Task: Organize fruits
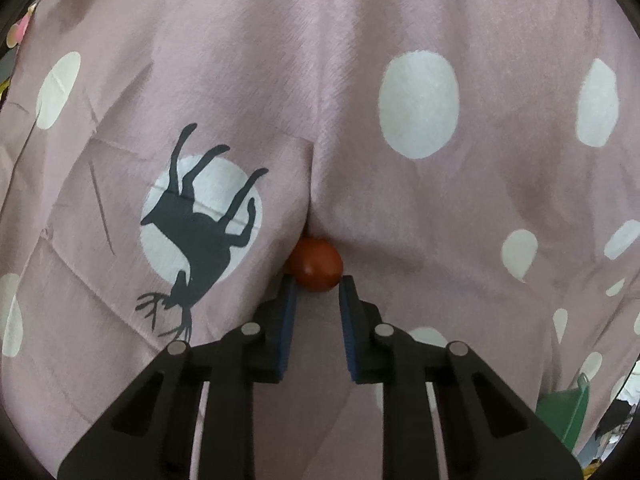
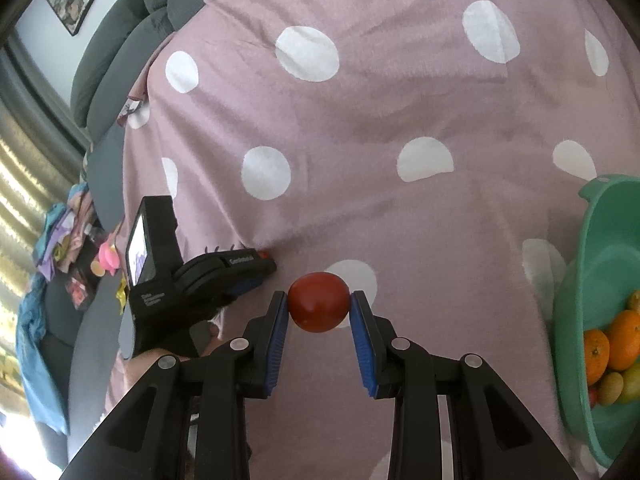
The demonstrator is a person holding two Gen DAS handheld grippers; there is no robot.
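Note:
In the right wrist view my right gripper (image 2: pixel 319 299) is shut on a red tomato (image 2: pixel 318 307), held between its blue pads above the pink spotted cloth (image 2: pixel 360 120). A green bowl (image 2: pixel 600 240) at the right edge holds oranges (image 2: pixel 624 338) and other fruit. My left gripper (image 2: pixel 260 264) shows at the left, tips at a small red fruit (image 2: pixel 263 255). In the left wrist view my left gripper (image 1: pixel 318 282) has its jaws narrowly apart, tips at the near side of a red fruit (image 1: pixel 316 264) that lies in a fold of the cloth (image 1: pixel 360 80).
Grey sofa cushions (image 2: pixel 120 40) lie beyond the cloth at the upper left. Clutter and toys (image 2: pixel 80 232) sit at the left edge by a curtain. A corner of the green bowl (image 1: pixel 564 412) shows at the lower right of the left wrist view.

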